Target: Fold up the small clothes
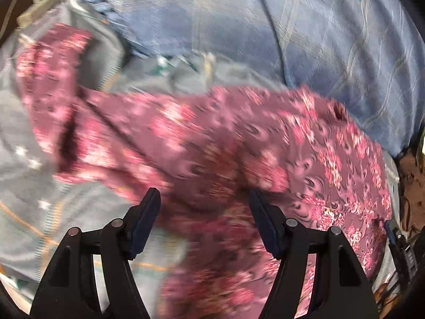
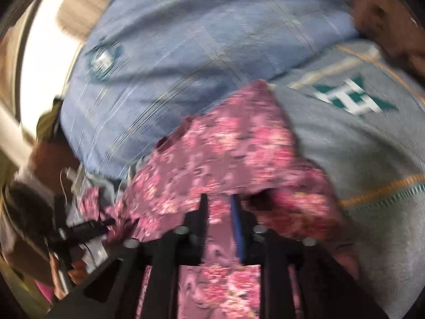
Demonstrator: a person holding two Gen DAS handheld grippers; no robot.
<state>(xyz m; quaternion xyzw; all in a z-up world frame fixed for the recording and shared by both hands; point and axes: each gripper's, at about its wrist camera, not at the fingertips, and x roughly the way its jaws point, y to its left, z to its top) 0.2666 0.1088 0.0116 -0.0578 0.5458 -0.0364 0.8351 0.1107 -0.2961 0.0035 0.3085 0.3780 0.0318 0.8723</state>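
While a broad blue checked bedcover [image 1: 265, 26] fills the background, a grey sheet with orange stitching [image 2: 358, 159] lies just beside it, and a maroon cloth garment with pink flowers [image 1: 212, 138] sprawls across that sheet, touching the bedcover's edge. Over the garment, the left gripper [image 1: 204, 196] hangs with fingers wide apart, empty. The right gripper [image 2: 219, 199] has fingers narrowly apart, garment cloth between them; grip unclear through blur.

Left gripper [image 1: 204, 199] points steeply down, jaws wide apart — nothing pinched between them. Right gripper [image 2: 219, 199] tilts downward, jaws narrow — floral cloth [image 2: 220, 143] between them.
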